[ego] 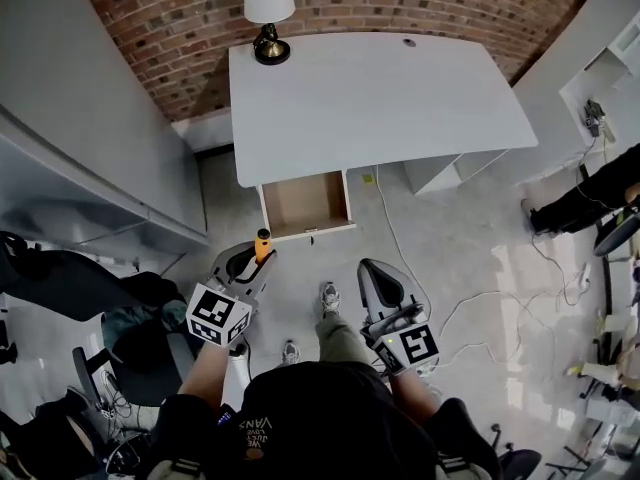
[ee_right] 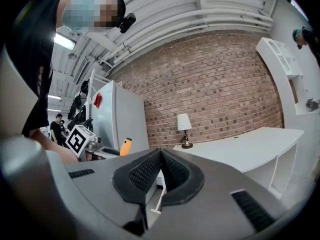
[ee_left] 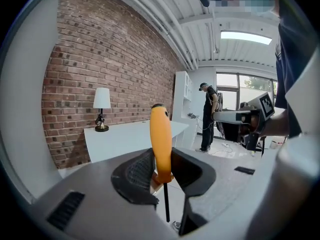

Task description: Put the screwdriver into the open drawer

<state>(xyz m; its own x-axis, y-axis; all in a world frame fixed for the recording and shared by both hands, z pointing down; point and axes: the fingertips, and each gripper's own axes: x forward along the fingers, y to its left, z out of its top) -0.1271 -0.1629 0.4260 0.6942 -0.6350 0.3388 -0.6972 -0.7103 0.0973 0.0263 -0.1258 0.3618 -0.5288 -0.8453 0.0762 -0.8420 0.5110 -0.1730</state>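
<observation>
The screwdriver (ego: 263,244) has an orange handle (ee_left: 160,139) and a thin dark shaft (ee_left: 166,200). My left gripper (ego: 257,259) is shut on it low on the handle, with the handle end sticking out past the jaws towards the desk. The open drawer (ego: 305,204) hangs out of the white desk's (ego: 380,98) front edge, its wooden inside bare, just beyond the screwdriver's tip end. My right gripper (ego: 378,276) floats to the right, below the desk, its jaws (ee_right: 161,166) shut with nothing between them. The orange handle (ee_right: 125,146) also shows in the right gripper view.
A table lamp (ego: 268,13) stands at the desk's far left corner before a brick wall. A grey cabinet (ego: 80,148) runs along the left. Cables (ego: 470,308) trail over the floor at the right. Chairs and a seated person's legs (ego: 580,203) are at the right edge.
</observation>
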